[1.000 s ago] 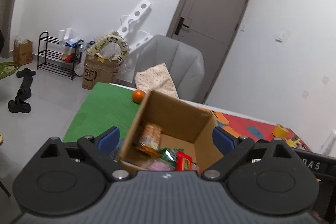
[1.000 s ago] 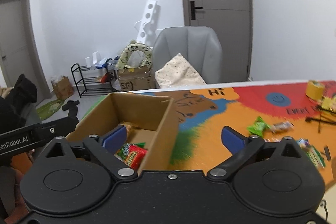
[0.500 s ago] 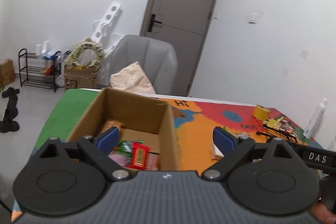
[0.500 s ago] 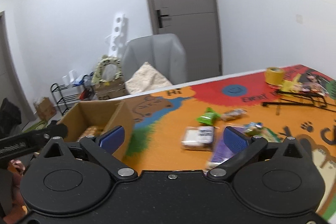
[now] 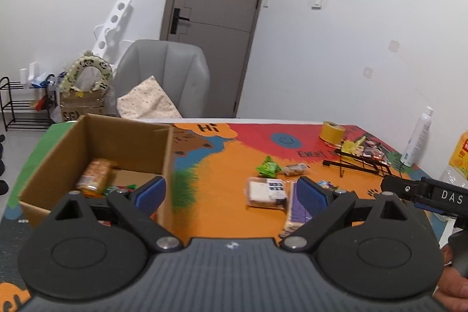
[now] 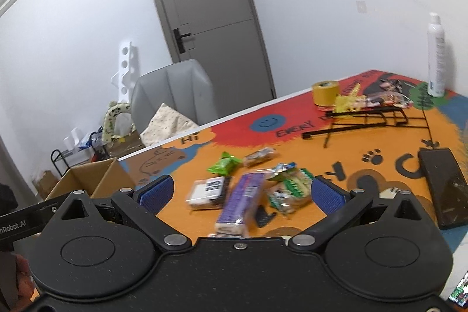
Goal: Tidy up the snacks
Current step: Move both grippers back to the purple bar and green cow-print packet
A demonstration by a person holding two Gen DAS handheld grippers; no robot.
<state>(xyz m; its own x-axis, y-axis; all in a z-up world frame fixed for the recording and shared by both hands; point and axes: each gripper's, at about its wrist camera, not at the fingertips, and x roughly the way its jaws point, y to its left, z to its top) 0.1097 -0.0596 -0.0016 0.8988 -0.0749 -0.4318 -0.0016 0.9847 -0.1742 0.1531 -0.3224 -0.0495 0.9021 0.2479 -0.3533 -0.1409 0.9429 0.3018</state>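
A bright play mat (image 5: pixel 222 165) covers the table, orange in the middle, red at 12 o'clock, green at 9, printed "Hi" and "EVERY". Behind stand a grey door (image 5: pixel 216 19), a grey chair (image 5: pixel 163 72) and a shoe rack (image 5: pixel 17 104). The box (image 5: pixel 128 139) sits at 9 o'clock with snacks inside. Loose snacks (image 6: pixel 234 192) lie mid-table: a green packet (image 6: pixel 223 164), a white pack (image 6: pixel 209 192), a purple bar (image 6: pixel 244 198). Tape (image 6: pixel 324 92) and a white bottle (image 6: pixel 435 57) stand at 1 o'clock, a phone (image 6: pixel 444 189) at 3. The left gripper (image 5: pixel 231 195) and right gripper (image 6: pixel 239 192) both gape empty; the arms read "DAS" and "nRobot.AI".
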